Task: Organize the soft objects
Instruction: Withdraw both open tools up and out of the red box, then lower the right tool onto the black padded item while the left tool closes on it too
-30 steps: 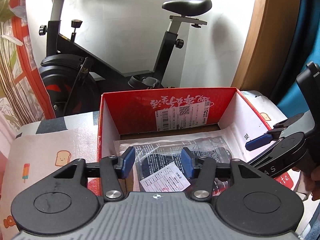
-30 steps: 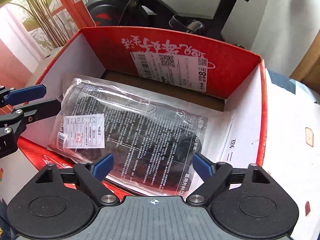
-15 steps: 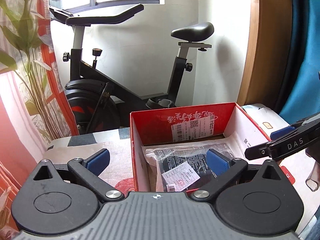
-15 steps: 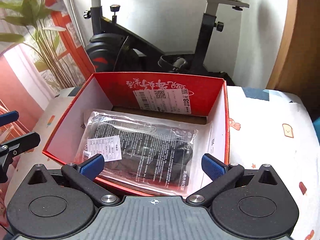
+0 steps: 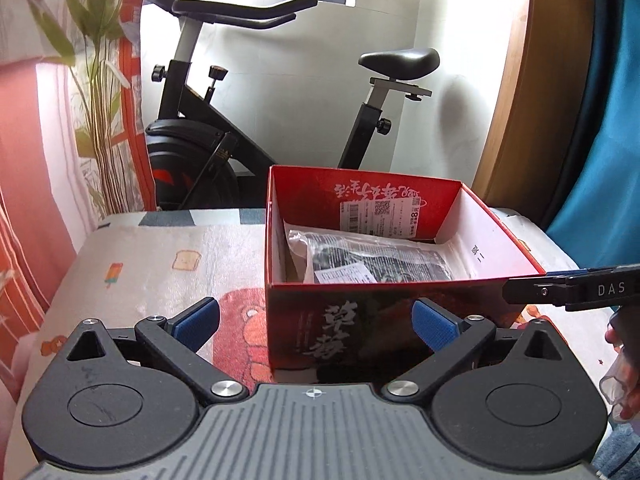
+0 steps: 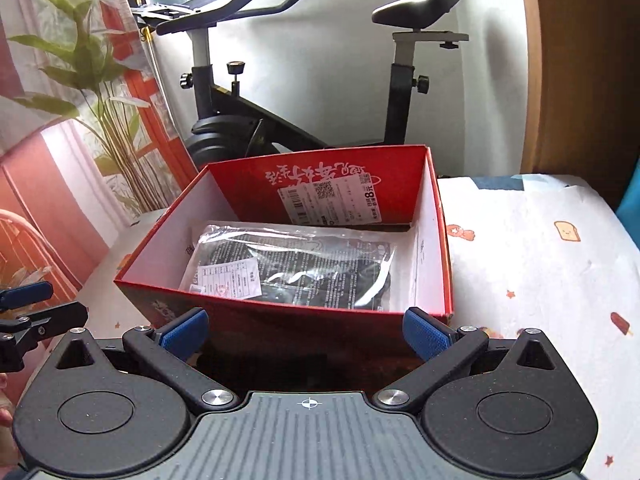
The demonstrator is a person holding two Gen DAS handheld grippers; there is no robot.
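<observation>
I have both claws spread wide and holding nothing. My left claw (image 5: 316, 322) sits just short of the red box (image 5: 372, 320), low against its near wall, with one blue pad (image 5: 198, 318) off the box's left corner over the cartoon-print cloth (image 5: 160, 256) and the other in front of the wall's dark lettering. My right claw (image 6: 306, 330) is also on the near side of the box (image 6: 280, 320), its two pads roughly in line with the box's near corners — neither touches the cardboard as far as I can see.

The soft thing I care about, a clear plastic packet (image 6: 304, 266) with something dark folded inside and a white label on its near-left end, lies flat on the floor of the box, inside all four walls. From the left wrist view the same packet (image 5: 372, 258) shows over the near rim, lying toward the box's right and middle.

A white shipping label (image 6: 332, 202) is stuck on the inner face of the far wall. Behind the box stands a black exercise bike (image 5: 224, 136); left of the box hangs a curtain (image 6: 60, 80) with a leaf pattern. At the box's right edge in the left wrist view I see the side of my other claw (image 5: 576, 290), marked DAS.
</observation>
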